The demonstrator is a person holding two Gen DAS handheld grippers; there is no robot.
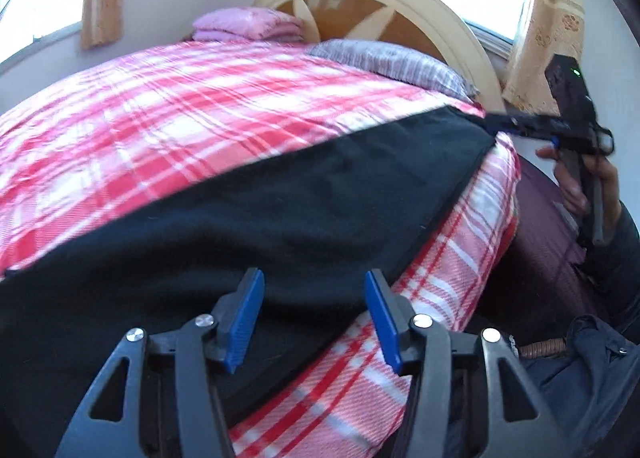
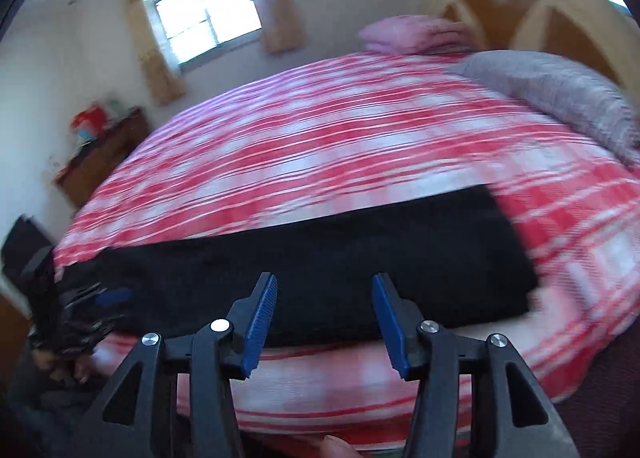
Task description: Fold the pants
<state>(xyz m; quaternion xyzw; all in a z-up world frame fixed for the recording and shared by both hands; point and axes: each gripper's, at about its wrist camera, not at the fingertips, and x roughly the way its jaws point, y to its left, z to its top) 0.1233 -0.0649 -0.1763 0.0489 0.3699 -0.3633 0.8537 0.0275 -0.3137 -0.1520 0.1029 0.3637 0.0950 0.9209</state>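
Observation:
Black pants (image 1: 248, 218) lie flat along the near edge of a bed with a red and white plaid cover (image 1: 180, 106). In the right wrist view the pants (image 2: 320, 258) form a long dark band. My left gripper (image 1: 312, 290) is open and empty above the pants' near edge. My right gripper (image 2: 324, 298) is open and empty just above the pants. The right gripper also shows in the left wrist view (image 1: 516, 123) at the pants' far corner, blurred. The left gripper shows blurred in the right wrist view (image 2: 100, 298) at the pants' left end.
A grey pillow (image 2: 560, 98) and a pink folded blanket (image 2: 416, 34) lie by the arched wooden headboard (image 1: 380, 6). A wooden cabinet (image 2: 100, 154) stands beyond the bed's far side. Windows with curtains are on the walls.

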